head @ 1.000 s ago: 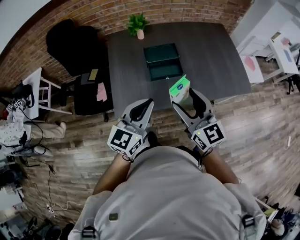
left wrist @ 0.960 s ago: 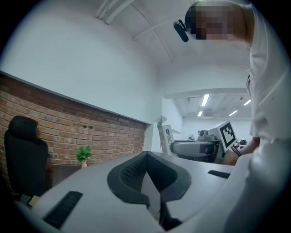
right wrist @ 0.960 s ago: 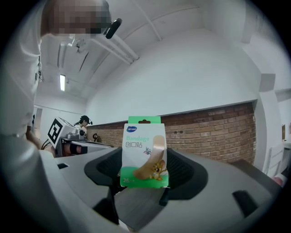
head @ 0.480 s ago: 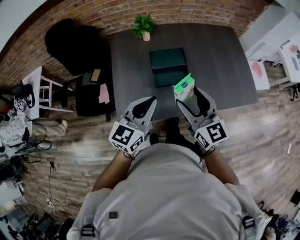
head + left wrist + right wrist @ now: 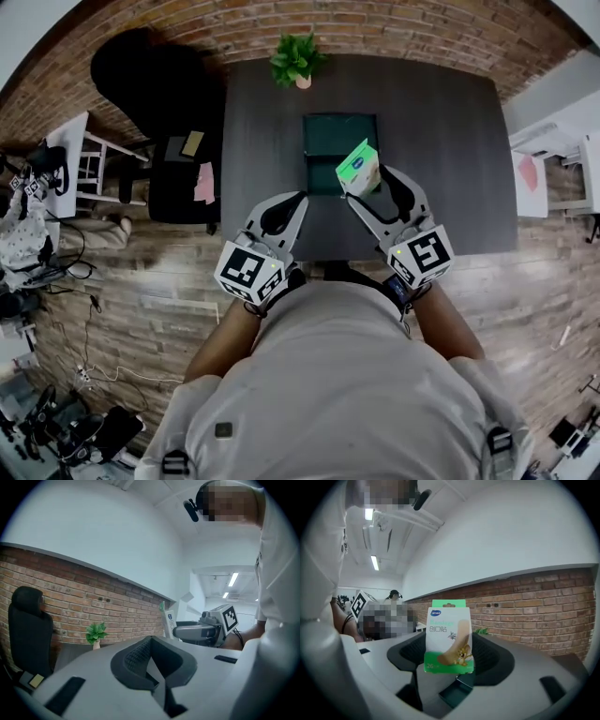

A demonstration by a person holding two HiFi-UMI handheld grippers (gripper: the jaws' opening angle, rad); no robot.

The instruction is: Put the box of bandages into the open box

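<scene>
A white and green box of bandages (image 5: 359,169) stands upright between the jaws of my right gripper (image 5: 367,187), which is shut on it. It hangs over the near right corner of the open dark green box (image 5: 336,141) in the middle of the dark table (image 5: 450,141). In the right gripper view the box of bandages (image 5: 449,637) fills the centre and a piece of the green box (image 5: 455,693) shows below it. My left gripper (image 5: 281,214) hovers at the table's near edge, shut and holding nothing; its jaws (image 5: 152,663) meet in its own view.
A small potted plant (image 5: 298,61) stands at the table's far edge before a brick wall. A black office chair (image 5: 150,89) and a low black seat with papers (image 5: 183,183) stand left of the table. White desks (image 5: 562,122) are at the right.
The person has stepped closer to the table. My right gripper has carried the box of bandages forward, from short of the table edge to over the green box's near corner. The left gripper followed, still shut.
</scene>
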